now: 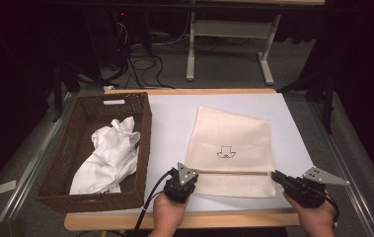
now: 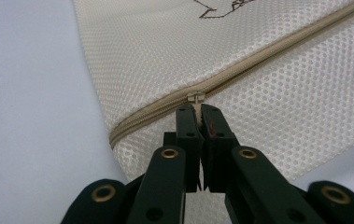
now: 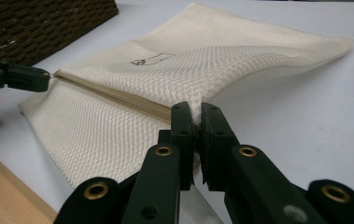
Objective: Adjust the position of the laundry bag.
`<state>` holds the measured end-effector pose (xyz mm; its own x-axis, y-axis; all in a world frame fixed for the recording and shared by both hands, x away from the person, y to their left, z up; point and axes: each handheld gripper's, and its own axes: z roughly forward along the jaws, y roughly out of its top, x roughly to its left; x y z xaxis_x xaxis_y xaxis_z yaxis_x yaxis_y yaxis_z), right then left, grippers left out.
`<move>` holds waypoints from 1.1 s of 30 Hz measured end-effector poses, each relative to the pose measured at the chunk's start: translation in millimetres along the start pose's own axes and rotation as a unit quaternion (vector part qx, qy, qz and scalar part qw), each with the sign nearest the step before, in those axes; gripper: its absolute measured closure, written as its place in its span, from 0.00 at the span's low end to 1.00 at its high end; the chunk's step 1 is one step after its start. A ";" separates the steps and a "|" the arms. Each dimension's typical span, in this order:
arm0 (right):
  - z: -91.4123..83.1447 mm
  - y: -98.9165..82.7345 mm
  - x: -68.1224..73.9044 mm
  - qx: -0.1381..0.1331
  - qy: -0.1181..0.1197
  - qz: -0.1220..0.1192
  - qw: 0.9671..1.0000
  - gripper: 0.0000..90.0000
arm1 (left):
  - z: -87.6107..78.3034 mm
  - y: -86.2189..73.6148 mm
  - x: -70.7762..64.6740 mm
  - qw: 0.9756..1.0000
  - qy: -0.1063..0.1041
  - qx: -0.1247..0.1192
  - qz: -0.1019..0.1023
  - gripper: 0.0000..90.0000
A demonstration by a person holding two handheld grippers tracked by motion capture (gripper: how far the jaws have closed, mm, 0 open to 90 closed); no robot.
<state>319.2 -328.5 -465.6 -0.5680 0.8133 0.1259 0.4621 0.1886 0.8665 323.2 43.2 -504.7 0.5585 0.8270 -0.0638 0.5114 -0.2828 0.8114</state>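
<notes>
cream mesh bag [image 1: 231, 148] near the table's [image 1: 174, 113] front edge: left gripper [image 2: 198, 112] pinches its zipper pull [image 2: 196, 99] (tiny thing), right gripper [image 3: 196, 114] clamps the bag's right end.

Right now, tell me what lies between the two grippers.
In the high view, the mesh bag's zipper line spans from left gripper to right gripper.

wicker basket [image 1: 142, 118], white cloth [image 1: 108, 153], table [image 1: 174, 113]

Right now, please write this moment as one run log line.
left gripper: shut on zipper pull | right gripper: shut on mesh bag edge | zipper: closed | basket: holds white cloth
</notes>
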 end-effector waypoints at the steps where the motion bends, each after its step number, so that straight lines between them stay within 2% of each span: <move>1: -1.4 -0.7 -2.5 -0.001 -0.008 -0.001 1.000 0.96 | 0.8 -3.4 3.6 1.000 0.012 0.001 -0.013 0.97; 2: -2.5 -0.8 -4.2 -0.001 -0.011 0.002 1.000 0.96 | 0.5 -5.4 7.4 1.000 0.006 -0.002 -0.024 0.97; 3: -4.1 -1.1 -7.5 -0.003 -0.008 0.010 1.000 0.96 | 0.3 -6.3 9.9 0.999 0.008 0.000 -0.031 0.97; 5: -6.7 -2.1 -12.4 -0.006 -0.018 0.019 1.000 0.96 | -1.4 -6.5 12.5 0.999 0.025 0.001 -0.026 0.97; 7: -9.1 -2.7 -15.8 -0.007 -0.020 0.020 1.000 0.96 | -1.6 -7.5 16.1 0.999 0.031 -0.003 -0.031 0.97; 12: -9.1 -4.6 -17.6 0.001 -0.022 0.013 1.000 0.96 | 0.0 -8.7 15.5 0.999 0.034 0.008 -0.026 0.97; 14: -9.5 -5.4 -18.0 0.005 -0.023 0.019 1.000 0.96 | -0.2 -8.1 15.5 0.999 0.034 0.007 -0.026 0.97; 17: -11.3 -7.4 -19.6 0.008 -0.022 0.020 1.000 0.96 | 0.6 -8.2 17.9 0.999 0.025 0.005 -0.034 0.97; 20: -10.8 -9.0 -20.1 0.013 -0.019 0.026 0.999 0.96 | 1.0 -8.4 16.1 0.999 0.028 0.008 -0.027 0.97; 21: -10.7 -9.6 -20.4 0.015 -0.019 0.029 0.999 0.96 | 1.6 -9.2 16.1 0.999 0.019 0.011 -0.028 0.97; 22: -10.7 -9.6 -20.4 0.015 -0.019 0.029 0.999 0.96 | 1.6 -9.2 16.1 0.999 0.019 0.011 -0.028 0.97; 23: -12.2 -12.0 -23.7 0.020 -0.010 0.038 0.999 0.95 | 3.3 -12.0 17.3 0.999 0.002 0.022 -0.032 0.97; 24: -12.1 -13.8 -26.5 0.023 -0.006 0.036 0.999 0.95 | 3.9 -12.6 17.0 0.999 -0.001 0.025 -0.036 0.96; 28: -10.5 -19.6 -28.5 0.049 -0.004 0.045 0.998 0.94 | 5.3 -12.4 15.0 0.999 0.002 0.028 -0.031 0.96; 33: -7.6 -23.1 -27.5 0.064 -0.007 0.043 0.997 0.93 | 4.9 -13.6 16.2 0.999 0.000 0.031 -0.035 0.95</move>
<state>319.0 -359.4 -485.4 -0.5132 0.8370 0.1899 0.5929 0.1858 0.7835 328.5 58.1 -519.6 0.5198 0.8460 -0.1184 0.5888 -0.2544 0.7672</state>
